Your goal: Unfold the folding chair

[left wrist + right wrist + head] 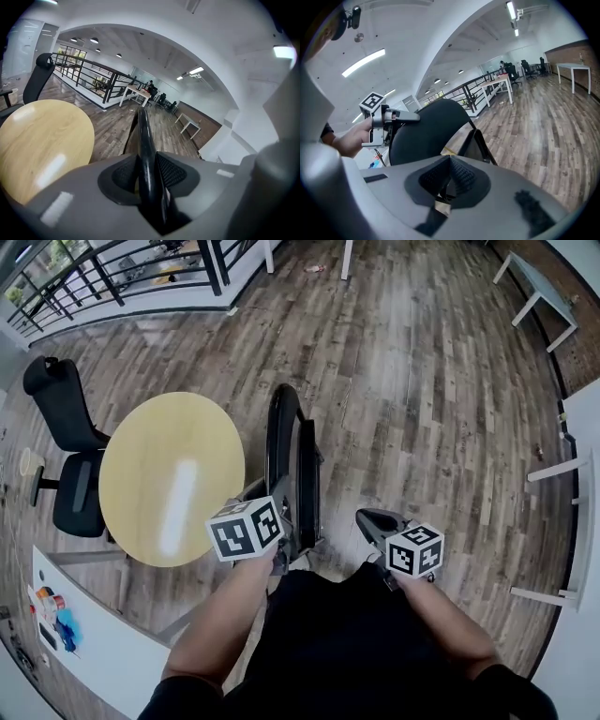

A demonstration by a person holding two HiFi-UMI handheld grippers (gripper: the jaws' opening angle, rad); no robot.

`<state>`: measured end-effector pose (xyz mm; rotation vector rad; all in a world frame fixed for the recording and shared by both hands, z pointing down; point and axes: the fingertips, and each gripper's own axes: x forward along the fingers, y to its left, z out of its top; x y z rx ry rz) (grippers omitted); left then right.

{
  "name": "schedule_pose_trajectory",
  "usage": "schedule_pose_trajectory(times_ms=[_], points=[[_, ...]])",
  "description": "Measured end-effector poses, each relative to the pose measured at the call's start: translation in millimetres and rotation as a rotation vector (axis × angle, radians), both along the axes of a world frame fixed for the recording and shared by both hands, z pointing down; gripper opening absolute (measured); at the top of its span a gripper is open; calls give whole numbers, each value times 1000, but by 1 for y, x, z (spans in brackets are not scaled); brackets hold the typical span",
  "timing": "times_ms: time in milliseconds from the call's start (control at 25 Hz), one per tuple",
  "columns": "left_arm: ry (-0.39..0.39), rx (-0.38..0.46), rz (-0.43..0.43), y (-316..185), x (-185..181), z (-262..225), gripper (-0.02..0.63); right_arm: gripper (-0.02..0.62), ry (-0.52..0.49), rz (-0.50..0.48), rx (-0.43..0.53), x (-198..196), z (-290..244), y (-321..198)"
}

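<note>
Two grippers held low in front of the person, both near the folding chair (292, 465). Still folded flat and upright on the wooden floor (422, 381), just beside the round yellow table (169, 479), with the thin black edge turned up toward the head view. Left gripper (279, 521) clamped on the black frame tube of the chair: in the left gripper view, pads (171, 173) pressed on the tube from both sides, tube running away up the middle. Right gripper (367, 518) a little apart from the chair, at its right side. Fingers there closed fully together, on nothing, with the dark backrest just ahead in the right gripper view. Behind the table, a black office chair (70, 437).
</note>
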<state>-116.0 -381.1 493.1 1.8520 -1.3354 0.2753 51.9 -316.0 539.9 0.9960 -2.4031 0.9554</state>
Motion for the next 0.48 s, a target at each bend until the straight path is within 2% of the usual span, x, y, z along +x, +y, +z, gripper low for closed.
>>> schedule_pose_trajectory(times_ms=[160, 360, 480], points=[[-16, 7, 5, -5, 10, -3, 121, 5, -12, -65, -7, 21, 10, -20], [-73, 7, -20, -4, 17, -6, 121, 5, 16, -266, -13, 38, 17, -25], [-84, 20, -9, -6, 34, -11, 121, 5, 26, -348, -12, 52, 24, -27]])
